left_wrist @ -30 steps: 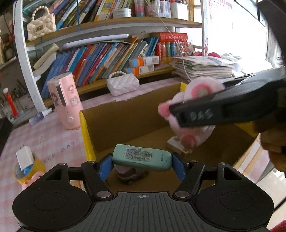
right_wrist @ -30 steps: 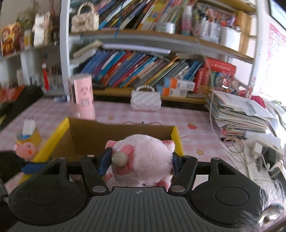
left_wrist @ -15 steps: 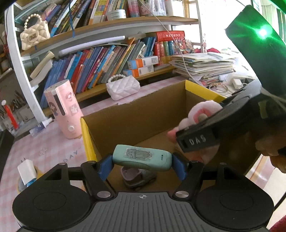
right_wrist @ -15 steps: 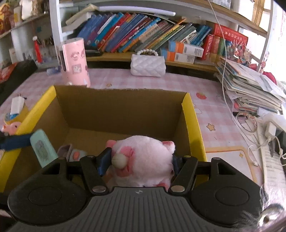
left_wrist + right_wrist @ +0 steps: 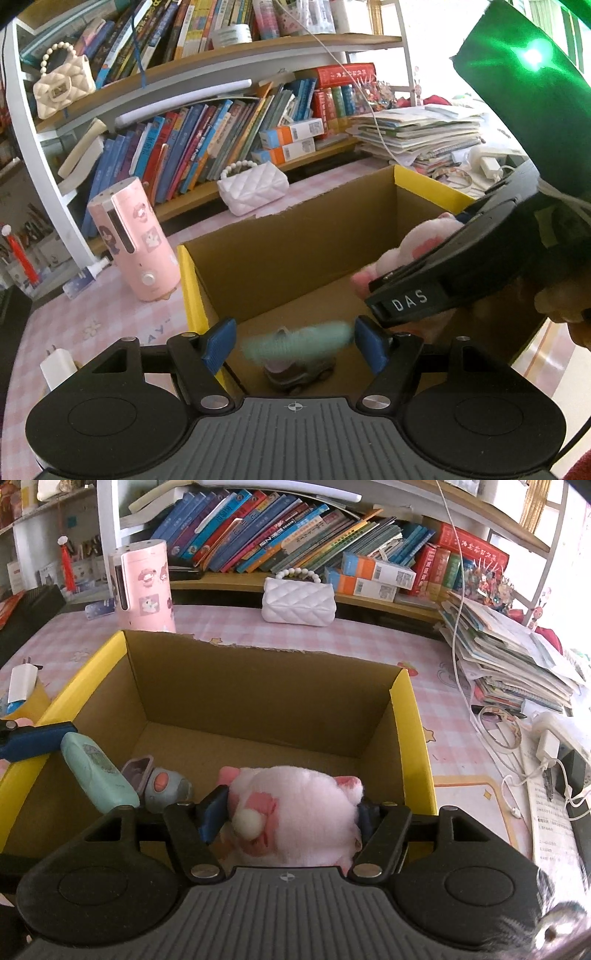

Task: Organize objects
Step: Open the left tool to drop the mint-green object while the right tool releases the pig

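A cardboard box with a yellow rim (image 5: 410,738) stands open on the pink checked table. My left gripper (image 5: 293,343) hangs over the box's near left corner with its jaws opening. The mint-green case (image 5: 295,341) is blurred between them, with a gap on each side. In the right wrist view that case (image 5: 96,771) tilts beside the left gripper's blue finger (image 5: 37,738). My right gripper (image 5: 288,814) is low over the box, jaws opening. The pink plush toy (image 5: 295,805) still fills them and touches both pads. A small grey and purple toy (image 5: 162,782) lies on the box floor.
A pink cylinder (image 5: 144,587) and a white quilted purse (image 5: 299,602) stand behind the box, in front of full bookshelves. A stack of papers (image 5: 509,664) and a charger with cables (image 5: 550,746) lie to the right. A white plug (image 5: 59,369) sits left of the box.
The left jaws have parted and the mint-green case has come loose and blurs. The right gripper has sunk into the box with the plush toy.
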Demonstrator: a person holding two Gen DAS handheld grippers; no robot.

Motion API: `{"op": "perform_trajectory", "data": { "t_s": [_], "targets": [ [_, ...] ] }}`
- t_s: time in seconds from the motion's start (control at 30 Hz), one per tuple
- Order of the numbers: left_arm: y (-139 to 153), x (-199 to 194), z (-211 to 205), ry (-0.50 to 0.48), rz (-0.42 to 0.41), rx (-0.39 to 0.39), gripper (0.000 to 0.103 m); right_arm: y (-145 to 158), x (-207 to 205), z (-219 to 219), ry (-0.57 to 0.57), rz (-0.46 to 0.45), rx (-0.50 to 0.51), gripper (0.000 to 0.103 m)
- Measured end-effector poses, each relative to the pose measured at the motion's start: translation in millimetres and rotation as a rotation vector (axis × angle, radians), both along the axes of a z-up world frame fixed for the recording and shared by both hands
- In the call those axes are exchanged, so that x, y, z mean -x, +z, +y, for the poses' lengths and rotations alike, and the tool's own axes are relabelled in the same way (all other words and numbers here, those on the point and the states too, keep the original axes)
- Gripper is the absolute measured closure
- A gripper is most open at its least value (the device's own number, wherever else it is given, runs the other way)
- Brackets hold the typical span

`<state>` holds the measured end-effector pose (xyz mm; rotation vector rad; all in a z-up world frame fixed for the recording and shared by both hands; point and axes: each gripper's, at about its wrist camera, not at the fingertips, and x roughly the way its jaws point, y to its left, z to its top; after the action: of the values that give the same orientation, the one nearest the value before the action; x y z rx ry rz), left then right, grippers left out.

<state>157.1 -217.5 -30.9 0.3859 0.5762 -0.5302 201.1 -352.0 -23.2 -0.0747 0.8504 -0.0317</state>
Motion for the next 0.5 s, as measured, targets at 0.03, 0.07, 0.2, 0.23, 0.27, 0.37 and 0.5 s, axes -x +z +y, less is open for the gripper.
{"op": "perform_trajectory", "data": {
  "t_s": [0.03,0.07,0.2,0.23,0.27,0.37,0.5],
  "targets": [
    [0,1,0,0.002,-0.002,-0.003,0.027,0,0,0,0.001,0.0,-0.003,0.036],
    [1,2,0,0.009,-0.007,-0.003,0.026,1,1,0,0.003,-0.002,-0.007,0.036],
    [8,9,6,0.009,-0.019,0.029,0.018,4,6,-2,0.003,-0.038,-0.032,0.028],
    [11,11,7,0.01,-0.026,0.037,0.016,5,8,-2,-0.001,-0.042,-0.044,0.025],
    [13,13,9,0.011,-0.032,0.04,0.016,7,10,-2,-0.003,-0.047,-0.055,0.025],
    [19,21,13,0.011,-0.041,0.056,0.016,13,19,1,0.0,-0.075,-0.061,0.025],
    [29,35,22,0.014,-0.059,0.085,0.012,24,36,7,-0.003,-0.124,-0.051,0.024]
  ]
}}
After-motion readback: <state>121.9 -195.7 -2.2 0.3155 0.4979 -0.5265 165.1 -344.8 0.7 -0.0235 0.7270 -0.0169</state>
